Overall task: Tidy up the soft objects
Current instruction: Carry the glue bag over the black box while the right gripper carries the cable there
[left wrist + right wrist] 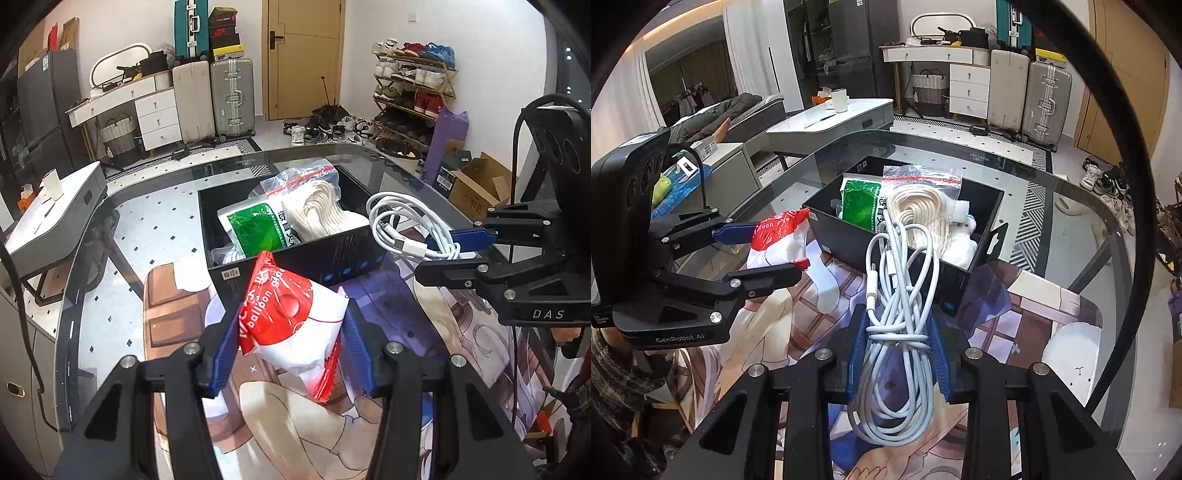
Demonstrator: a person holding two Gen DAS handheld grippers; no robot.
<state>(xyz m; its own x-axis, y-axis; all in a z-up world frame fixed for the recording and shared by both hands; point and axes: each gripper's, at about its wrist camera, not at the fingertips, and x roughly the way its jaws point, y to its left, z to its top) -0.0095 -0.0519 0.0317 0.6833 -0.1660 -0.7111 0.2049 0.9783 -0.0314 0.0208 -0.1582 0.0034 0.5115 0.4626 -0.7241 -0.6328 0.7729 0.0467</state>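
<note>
- Two claws are each carrying something soft, both raised off the table (155,206) on the near side of the open black box (295,254), which looks like the place where the soft things are being gathered.
- The left claw (291,354) is part-closed on a red-and-white packet (295,317). Its blue pads squeeze the packet's two sides and the printed top juts forward past the fingertips, tilted toward the box's near wall. Pinching it at the middle leaves the front end free, which I judge suits dropping it in nose first.
- Just ahead of that claw, the box already holds a green-and-white packet (258,225) on its left and a clear zip bag of cream cord (314,203) beside it, both standing above the rim. Free room seems scarce, so the packet may need to go on top.
- The right claw (897,343) is narrowed on a bundle of white cable (901,295), with the blue pads clamped at the knotted waist. Loops stand up beyond the fingertips while longer loops hang back below the claw. Holding the waist keeps the coil from unwinding, in my judgement.
- From the right claw, the box's near corner sits directly ahead, behind the raised loops, so the cable is close to the box but not yet over its opening.
- A printed mat (1015,306) covers the glass table beneath both claws and the box.
</note>
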